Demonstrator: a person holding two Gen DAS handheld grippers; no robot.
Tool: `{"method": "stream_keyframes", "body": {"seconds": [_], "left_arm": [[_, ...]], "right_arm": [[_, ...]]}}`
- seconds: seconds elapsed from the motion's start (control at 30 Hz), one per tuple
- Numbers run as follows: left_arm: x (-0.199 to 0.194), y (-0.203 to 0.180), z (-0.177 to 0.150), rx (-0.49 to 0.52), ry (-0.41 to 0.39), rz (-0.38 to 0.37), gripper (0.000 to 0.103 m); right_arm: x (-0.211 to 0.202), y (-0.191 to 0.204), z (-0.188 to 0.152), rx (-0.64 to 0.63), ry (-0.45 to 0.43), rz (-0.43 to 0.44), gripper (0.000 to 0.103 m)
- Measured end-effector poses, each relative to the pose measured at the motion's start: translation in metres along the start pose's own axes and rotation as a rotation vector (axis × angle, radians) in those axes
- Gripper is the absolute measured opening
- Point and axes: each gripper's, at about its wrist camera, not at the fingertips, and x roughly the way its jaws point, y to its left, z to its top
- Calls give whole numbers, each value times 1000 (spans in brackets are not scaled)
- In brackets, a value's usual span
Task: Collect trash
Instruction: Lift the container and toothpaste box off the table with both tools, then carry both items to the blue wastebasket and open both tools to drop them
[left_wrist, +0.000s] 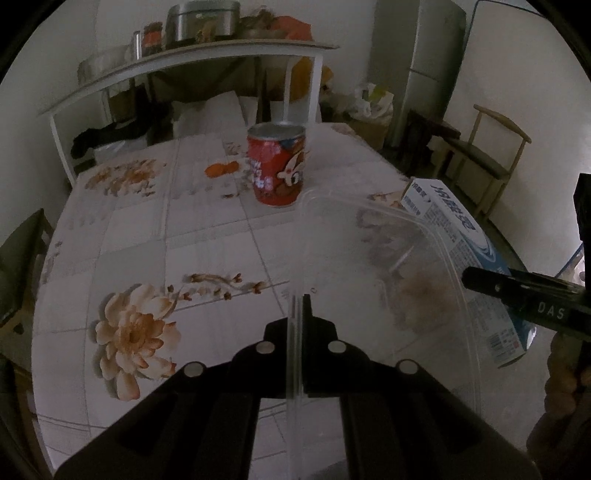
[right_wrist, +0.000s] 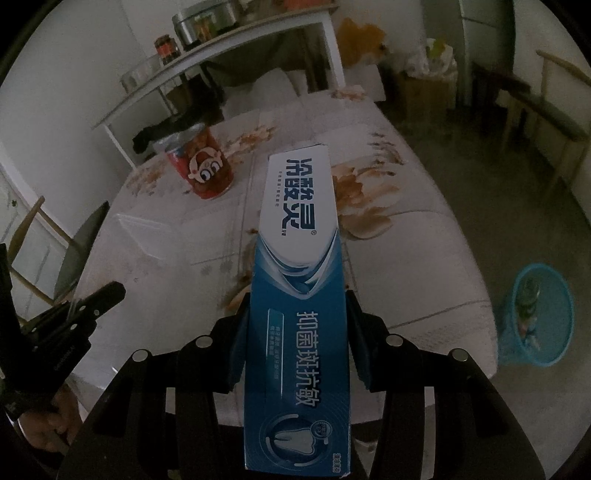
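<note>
Left wrist: left gripper (left_wrist: 299, 306) clamped on tub (left_wrist: 388, 258) rim.
Holds clear tub over table (left_wrist: 147, 229); can (left_wrist: 277, 166) upright at far centre, box (left_wrist: 465, 258) at right behind tub.

Right wrist: right gripper (right_wrist: 295, 306) gripping box (right_wrist: 299, 277) lengthwise.
Points box away over table (right_wrist: 424, 258); can (right_wrist: 201, 166) far left, bin (right_wrist: 535, 314) on floor at right.

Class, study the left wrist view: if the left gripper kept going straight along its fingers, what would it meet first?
The left gripper, shut on the clear plastic container, points roughly at the red can standing on the table. That would likely come first, though depth is unclear.
</note>
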Motion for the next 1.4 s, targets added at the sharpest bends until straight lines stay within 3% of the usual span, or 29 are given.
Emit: {"method": "stream_keyframes", "body": {"seconds": [0.37, 0.8, 1.13, 1.4], "left_arm": [[-5, -44, 23, 99, -36, -75, 0], [15, -153, 56, 276, -21, -242, 0], [46, -257, 74, 396, 54, -376, 0], [97, -339, 72, 467, 194, -425, 0]], "right_arm": [[-40, -39, -11, 115, -76, -13, 44], [-80, -129, -32, 331, -140, -86, 44], [-110, -203, -65, 522, -190, -170, 44], [-110, -263, -96, 689, -162, -203, 44]]}}
